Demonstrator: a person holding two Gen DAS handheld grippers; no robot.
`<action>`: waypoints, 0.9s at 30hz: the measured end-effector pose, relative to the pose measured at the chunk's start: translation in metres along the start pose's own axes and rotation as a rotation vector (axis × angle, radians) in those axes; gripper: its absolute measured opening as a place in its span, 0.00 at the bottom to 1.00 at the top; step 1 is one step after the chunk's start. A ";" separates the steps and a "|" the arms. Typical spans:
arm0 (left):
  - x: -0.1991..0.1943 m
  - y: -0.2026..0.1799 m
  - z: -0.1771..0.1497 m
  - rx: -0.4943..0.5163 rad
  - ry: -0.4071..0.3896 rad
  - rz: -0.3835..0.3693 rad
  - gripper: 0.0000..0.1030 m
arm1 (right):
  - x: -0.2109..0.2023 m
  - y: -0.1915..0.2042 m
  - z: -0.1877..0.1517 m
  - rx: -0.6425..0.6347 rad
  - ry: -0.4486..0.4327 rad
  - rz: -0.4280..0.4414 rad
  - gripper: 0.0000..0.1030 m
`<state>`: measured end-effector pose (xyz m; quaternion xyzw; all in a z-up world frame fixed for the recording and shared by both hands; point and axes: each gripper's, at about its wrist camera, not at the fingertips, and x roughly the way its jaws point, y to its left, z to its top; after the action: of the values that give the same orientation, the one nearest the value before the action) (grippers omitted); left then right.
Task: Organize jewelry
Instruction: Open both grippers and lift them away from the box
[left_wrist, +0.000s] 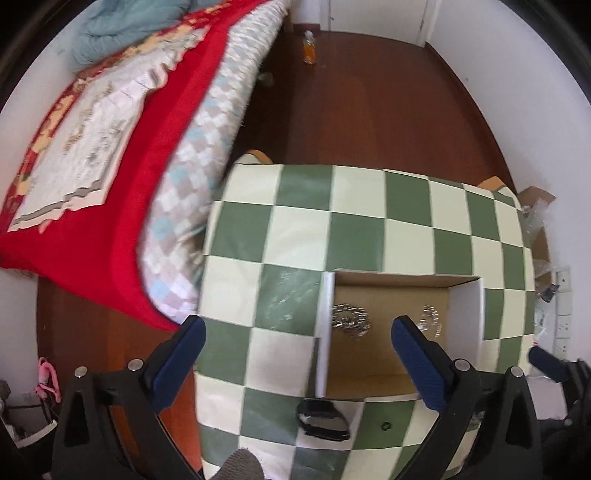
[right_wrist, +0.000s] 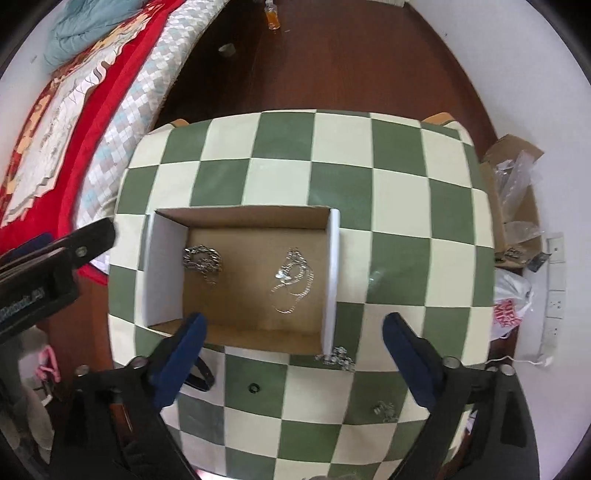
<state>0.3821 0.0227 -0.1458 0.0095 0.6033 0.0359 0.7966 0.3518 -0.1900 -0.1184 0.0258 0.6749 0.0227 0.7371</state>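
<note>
Open cardboard box (right_wrist: 242, 273) with white end walls, set on the green-and-cream checkered table (right_wrist: 343, 177). Inside, on the brown floor: a chunky silver chain (right_wrist: 202, 261) bunched toward the left end, and a thin silver necklace (right_wrist: 291, 282) loosely looped toward the right end, well apart from each other. Outside the box, on the table just beside its near right corner: a small silver cluster (right_wrist: 338, 358). Farther near and right, another small silver piece (right_wrist: 386, 410). Near the box's near edge, a tiny dark ring (right_wrist: 254, 387) and a black oval object (left_wrist: 323, 419), partly hidden in the right wrist view.

Left gripper (left_wrist: 297, 363) held above the table's left side, pointing toward the box, blue-padded fingers (left_wrist: 417, 363) spread wide, nothing between them; the chunky chain and part of the necklace visible past them. Right gripper (right_wrist: 293, 363) held over the near edge of the box, blue pads (right_wrist: 181, 360) likewise spread wide and empty, the box's near wall between them.

Left of the table, a bed with a red quilt (left_wrist: 122, 177); beyond, dark wooden floor (left_wrist: 369, 92).
</note>
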 end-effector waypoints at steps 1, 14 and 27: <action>-0.003 0.003 -0.005 0.000 -0.027 0.020 1.00 | -0.001 0.000 -0.003 0.001 -0.006 -0.003 0.95; -0.036 0.024 -0.079 -0.041 -0.196 0.049 1.00 | -0.025 -0.002 -0.062 0.034 -0.171 -0.069 0.95; -0.107 0.021 -0.141 -0.061 -0.373 0.026 1.00 | -0.095 0.009 -0.132 0.044 -0.403 -0.100 0.95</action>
<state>0.2170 0.0324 -0.0803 -0.0005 0.4437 0.0620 0.8940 0.2116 -0.1862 -0.0346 0.0122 0.5148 -0.0341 0.8566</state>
